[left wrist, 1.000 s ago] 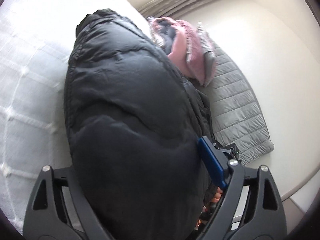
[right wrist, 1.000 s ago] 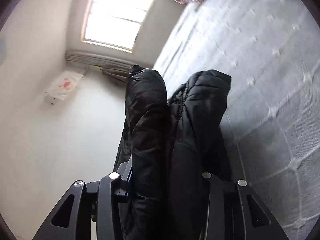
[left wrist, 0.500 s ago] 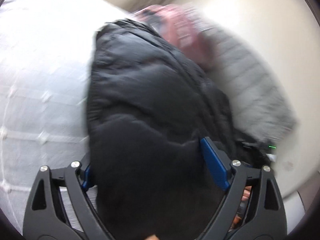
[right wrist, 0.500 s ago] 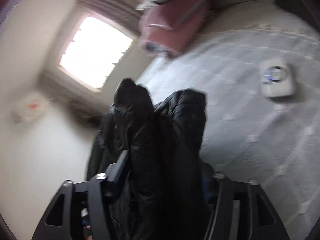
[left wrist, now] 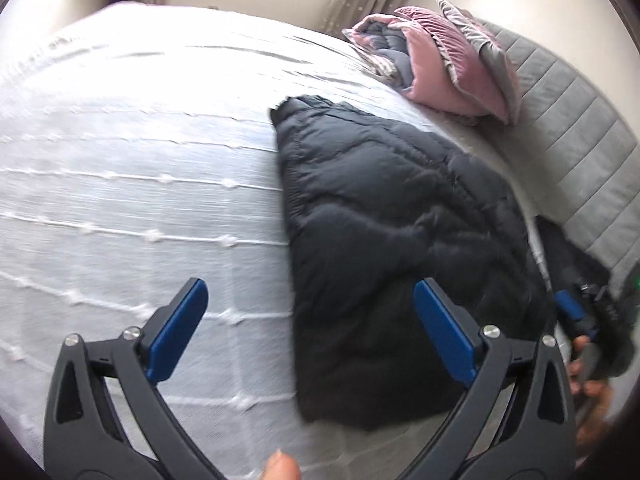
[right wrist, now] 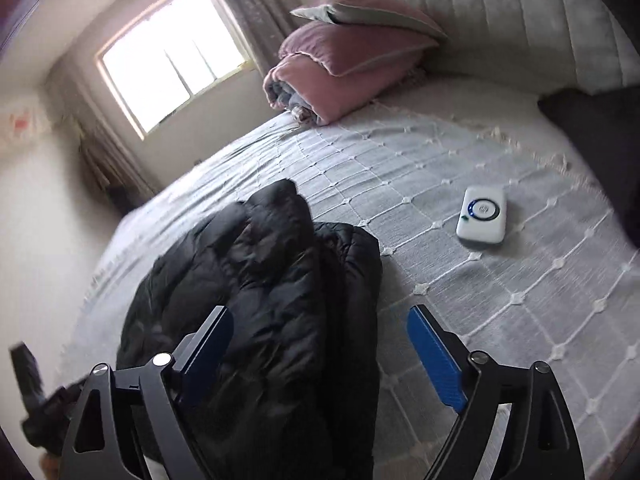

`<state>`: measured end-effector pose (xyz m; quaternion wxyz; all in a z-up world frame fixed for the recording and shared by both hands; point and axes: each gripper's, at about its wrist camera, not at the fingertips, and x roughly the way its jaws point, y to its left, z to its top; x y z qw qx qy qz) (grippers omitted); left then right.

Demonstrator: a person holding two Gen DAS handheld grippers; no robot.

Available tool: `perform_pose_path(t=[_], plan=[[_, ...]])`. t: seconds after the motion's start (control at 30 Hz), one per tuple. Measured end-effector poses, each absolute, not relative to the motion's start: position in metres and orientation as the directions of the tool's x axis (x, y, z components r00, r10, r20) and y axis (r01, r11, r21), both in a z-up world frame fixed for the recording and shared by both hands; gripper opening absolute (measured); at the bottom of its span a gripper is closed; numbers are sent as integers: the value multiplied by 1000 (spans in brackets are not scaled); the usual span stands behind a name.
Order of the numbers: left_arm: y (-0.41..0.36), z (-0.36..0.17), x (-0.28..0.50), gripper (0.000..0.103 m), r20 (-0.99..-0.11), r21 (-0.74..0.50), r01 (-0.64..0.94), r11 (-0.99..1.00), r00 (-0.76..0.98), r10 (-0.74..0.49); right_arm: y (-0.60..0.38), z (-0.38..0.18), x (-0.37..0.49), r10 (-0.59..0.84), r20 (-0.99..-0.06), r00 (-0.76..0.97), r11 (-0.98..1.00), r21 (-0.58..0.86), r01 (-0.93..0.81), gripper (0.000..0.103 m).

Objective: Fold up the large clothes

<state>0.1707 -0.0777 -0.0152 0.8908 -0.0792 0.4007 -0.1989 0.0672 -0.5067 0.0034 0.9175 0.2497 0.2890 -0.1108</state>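
Observation:
A black puffer jacket (left wrist: 384, 248) lies folded on the white bedspread (left wrist: 140, 168). My left gripper (left wrist: 312, 312) is open above the jacket's near left edge, holding nothing. In the right wrist view the jacket (right wrist: 272, 304) lies bunched on the bedspread (right wrist: 480, 280), and my right gripper (right wrist: 320, 340) is open over its near end, empty. The right gripper also shows in the left wrist view (left wrist: 576, 320) at the jacket's right side.
A rolled pink quilt with pillows (right wrist: 344, 76) lies at the head of the bed, also in the left wrist view (left wrist: 440, 60). A small white device (right wrist: 482, 222) lies on the bedspread. A grey padded headboard (left wrist: 580, 128) runs on the right. A window (right wrist: 172, 52) is behind.
Both grippers have opened and let go of the jacket. It was held up between the jaws; now it lies on the bed.

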Motion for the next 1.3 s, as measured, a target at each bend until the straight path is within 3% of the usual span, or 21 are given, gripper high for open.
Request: perform_pose_path(t=[0.27,0.7,1.3], plan=[[-54,-9,120,102,-723,-191,265,945,614,-318,-435,17,41,-46,-664,747,893,307,328,94],[-70,-31,54,102,-771,-82,298,951,586,-251,-374,-37,-6,-155,-767,622,913,129,386,94],[-103,-42,42,102,-780,-40,349,936,575,-247,-370,-45,-7,-207,-776,596,908,75,413,94]])
